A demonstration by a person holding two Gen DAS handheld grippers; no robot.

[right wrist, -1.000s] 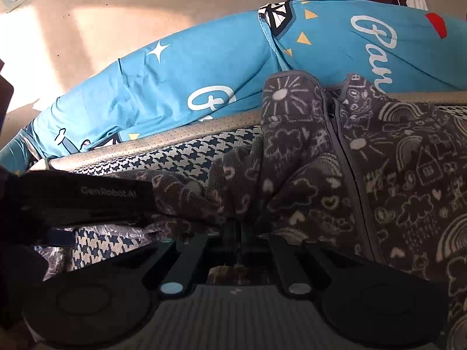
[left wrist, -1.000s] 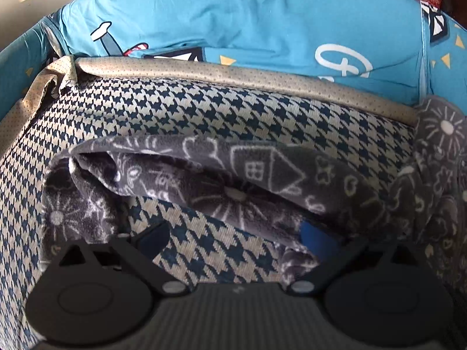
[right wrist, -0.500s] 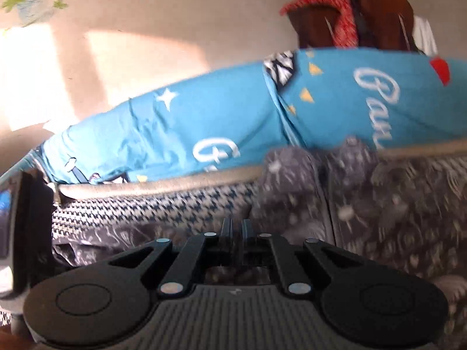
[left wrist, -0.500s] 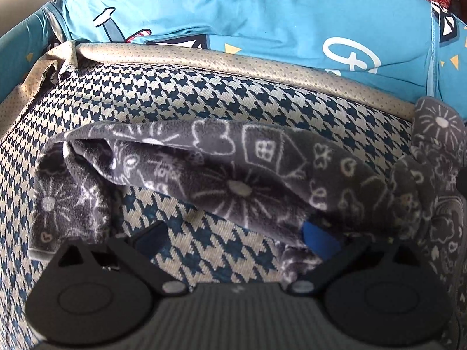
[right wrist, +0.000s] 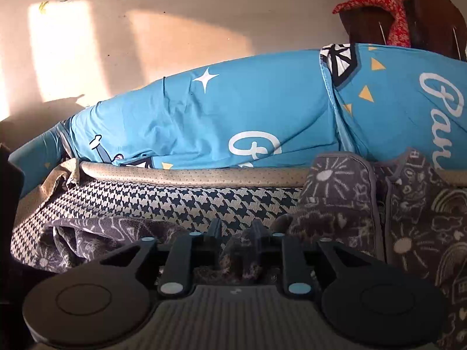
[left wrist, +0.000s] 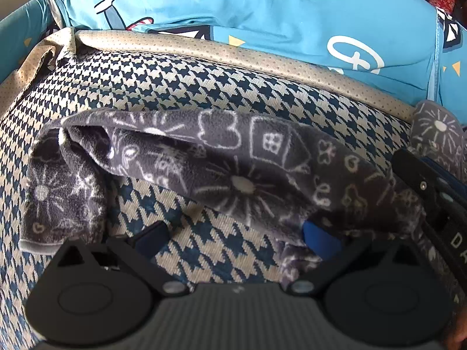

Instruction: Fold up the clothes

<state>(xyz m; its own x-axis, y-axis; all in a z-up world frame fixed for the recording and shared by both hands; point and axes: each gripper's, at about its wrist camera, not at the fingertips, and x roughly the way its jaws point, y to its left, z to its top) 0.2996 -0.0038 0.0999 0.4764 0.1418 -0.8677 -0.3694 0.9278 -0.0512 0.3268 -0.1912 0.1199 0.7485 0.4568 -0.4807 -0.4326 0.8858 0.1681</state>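
Note:
A grey fleece garment with white doodles lies on a houndstooth cushion (left wrist: 181,87). Its sleeve (left wrist: 221,163) runs across the left wrist view, and its zipped body (right wrist: 408,221) fills the lower right of the right wrist view. My left gripper (left wrist: 233,234) hangs open over the cushion, its right blue pad (left wrist: 319,240) against the sleeve's lower edge and its left pad over bare cushion. My right gripper (right wrist: 236,233) is low over the garment, and its jaws are opening with a tuft of fleece (right wrist: 239,250) standing loose between them. The right gripper's black body (left wrist: 432,195) shows at the left view's right edge.
A blue printed duvet (right wrist: 233,116) is heaped behind the cushion's tan piped edge (right wrist: 189,175). Beyond it is a sunlit wall (right wrist: 146,35), with a red cloth over a dark chair (right wrist: 394,20) at the far right.
My right gripper's jaws, shut on the fleece before, have parted, and it has drawn back and tipped up, showing more wall. Its body has come into the left view. The left gripper has stayed put.

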